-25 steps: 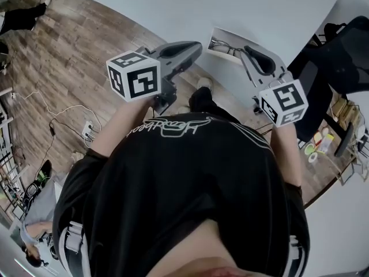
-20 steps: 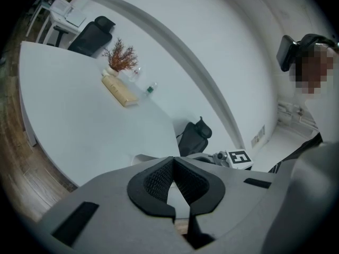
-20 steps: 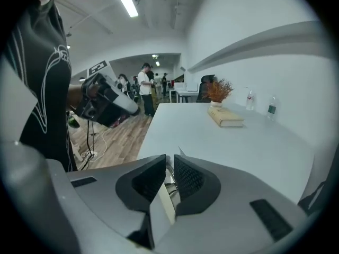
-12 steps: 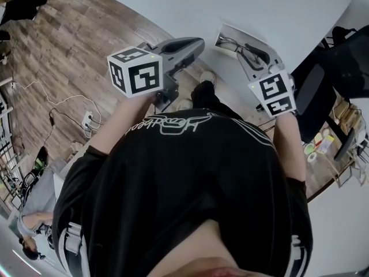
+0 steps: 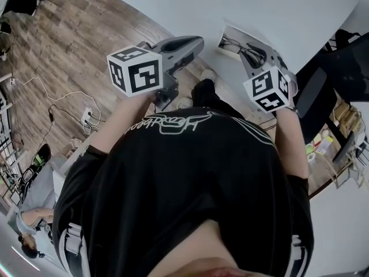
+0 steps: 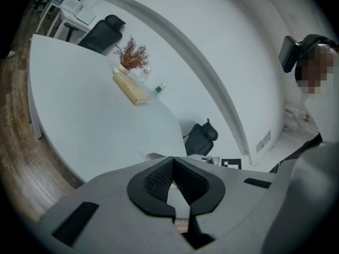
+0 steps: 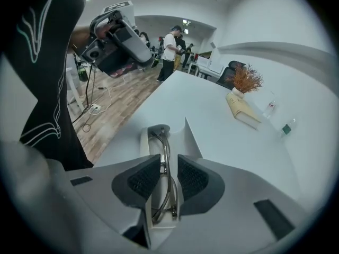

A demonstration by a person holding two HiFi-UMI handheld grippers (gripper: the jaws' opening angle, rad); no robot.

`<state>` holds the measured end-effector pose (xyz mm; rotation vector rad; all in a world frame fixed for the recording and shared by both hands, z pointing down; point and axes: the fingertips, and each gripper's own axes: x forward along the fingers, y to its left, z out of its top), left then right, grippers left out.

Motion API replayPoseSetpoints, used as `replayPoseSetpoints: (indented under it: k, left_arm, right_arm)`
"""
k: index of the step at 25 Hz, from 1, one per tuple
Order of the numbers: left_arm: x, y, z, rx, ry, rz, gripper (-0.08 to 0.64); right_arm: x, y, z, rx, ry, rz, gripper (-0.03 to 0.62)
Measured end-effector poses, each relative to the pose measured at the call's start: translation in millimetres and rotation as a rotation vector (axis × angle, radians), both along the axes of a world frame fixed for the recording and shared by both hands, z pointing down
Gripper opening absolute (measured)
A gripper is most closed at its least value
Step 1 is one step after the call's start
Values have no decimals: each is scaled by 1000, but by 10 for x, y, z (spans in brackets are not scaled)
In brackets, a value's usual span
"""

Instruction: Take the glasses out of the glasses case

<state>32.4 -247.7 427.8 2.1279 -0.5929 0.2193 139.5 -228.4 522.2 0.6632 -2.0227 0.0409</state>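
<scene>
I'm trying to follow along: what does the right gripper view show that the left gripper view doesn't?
Right gripper view only: the glasses lying in their open case, framed by the open right gripper. Left gripper view only: the left gripper, shut on nothing. Both: the white table, dried plant and tan box.

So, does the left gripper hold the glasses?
No, the left gripper is shut on nothing, and the glasses lie in the open glasses case.

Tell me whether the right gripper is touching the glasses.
Cannot tell. In the right gripper view the right gripper has open jaws flanking the glasses, but neither contact nor gap is plain.
</scene>
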Motion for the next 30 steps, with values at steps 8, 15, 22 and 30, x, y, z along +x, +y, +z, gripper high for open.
replayPoseSetpoints:
  k: [8, 15, 22, 30]
  left_arm:
    - [-21, -13, 18, -1, -7, -6, 8]
    - [-44, -15, 51, -4, -15, -12, 8]
    - [-75, -10, 54, -3, -20, -15, 8]
    - [-66, -14, 66, -5, -15, -13, 8]
  right_arm:
    - [-1, -24, 92, -21, 62, -64, 77]
    - [0, -19, 159, -54, 72, -77, 57]
    - [-2, -6, 160, -50, 95, -92, 39]
    - [-5, -20, 155, -38, 108, -101, 23]
